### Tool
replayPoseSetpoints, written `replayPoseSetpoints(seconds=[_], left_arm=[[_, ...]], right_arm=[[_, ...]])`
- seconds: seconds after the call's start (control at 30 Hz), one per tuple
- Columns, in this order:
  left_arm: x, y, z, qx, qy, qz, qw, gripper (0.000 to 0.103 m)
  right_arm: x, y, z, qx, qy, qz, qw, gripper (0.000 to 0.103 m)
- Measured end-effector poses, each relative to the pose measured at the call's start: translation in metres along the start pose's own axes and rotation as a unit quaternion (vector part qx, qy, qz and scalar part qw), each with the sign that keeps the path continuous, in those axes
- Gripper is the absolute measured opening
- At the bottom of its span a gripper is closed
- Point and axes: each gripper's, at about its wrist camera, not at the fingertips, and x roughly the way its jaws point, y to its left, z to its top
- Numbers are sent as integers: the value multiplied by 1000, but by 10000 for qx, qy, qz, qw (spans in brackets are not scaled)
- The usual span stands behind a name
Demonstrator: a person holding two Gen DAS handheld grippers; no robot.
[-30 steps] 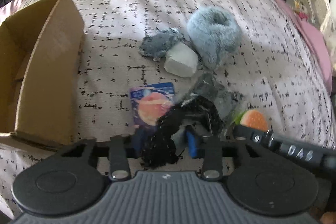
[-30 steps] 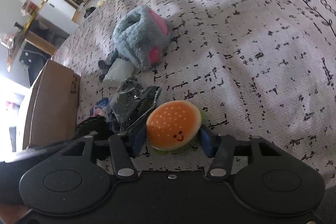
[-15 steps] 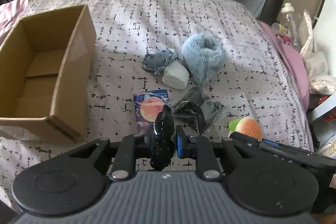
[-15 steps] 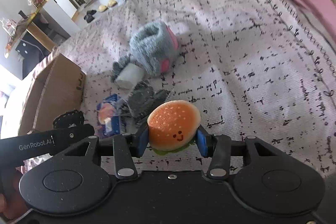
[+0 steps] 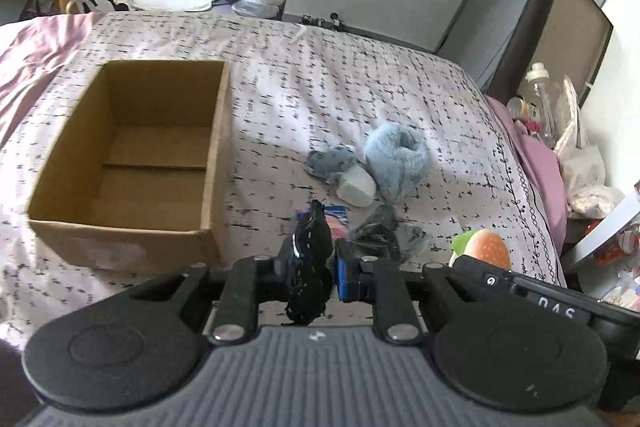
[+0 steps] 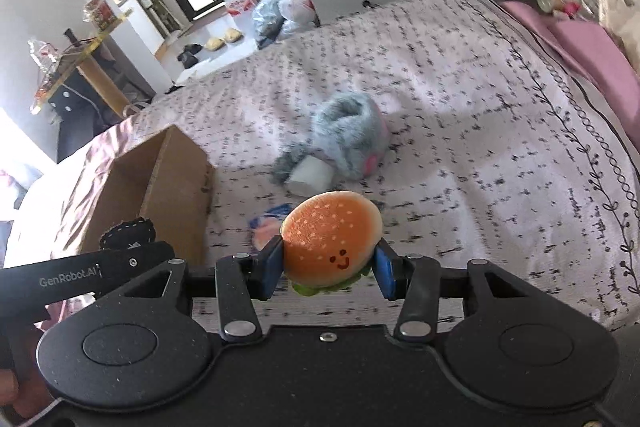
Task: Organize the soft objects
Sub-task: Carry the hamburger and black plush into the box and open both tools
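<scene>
My left gripper (image 5: 314,269) is shut on a black cloth piece with white stitching (image 5: 310,267) and holds it above the bed, right of the open cardboard box (image 5: 132,151). My right gripper (image 6: 328,267) is shut on an orange plush burger with a smiley face (image 6: 330,237), lifted above the bed; the burger also shows at the right of the left wrist view (image 5: 486,247). A fluffy grey plush (image 5: 396,157), a white soft block (image 5: 356,183), a grey packet (image 5: 384,231) and a blue card (image 5: 336,213) lie on the bedspread.
The box (image 6: 160,195) stands empty on the left of the patterned bedspread (image 5: 340,75). A pink pillow (image 6: 580,39) and bottles (image 5: 544,99) sit at the bed's right side. Bags and slippers lie on the floor beyond the bed.
Both grippers have risen from the bed with their objects. The left one closed tighter on the black cloth and the view now looks down into the box.
</scene>
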Motion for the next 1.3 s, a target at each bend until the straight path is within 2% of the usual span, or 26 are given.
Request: replayPoseSetpoints(seconds=[0.33,0.8,1.3], left_arm=[[-32,44,1,-290,-211,51,9993,19],[-60,92,11,-551,-419,11,9976,19],[-60,146,26,-951,-629,65,9935,19]], right_arm=[[-2,46,-1,-257,-138,99,9995,46],[-8,90,5,-342,-268,254,9987,46],[12,150,8,-753,-200,415,9961,47]])
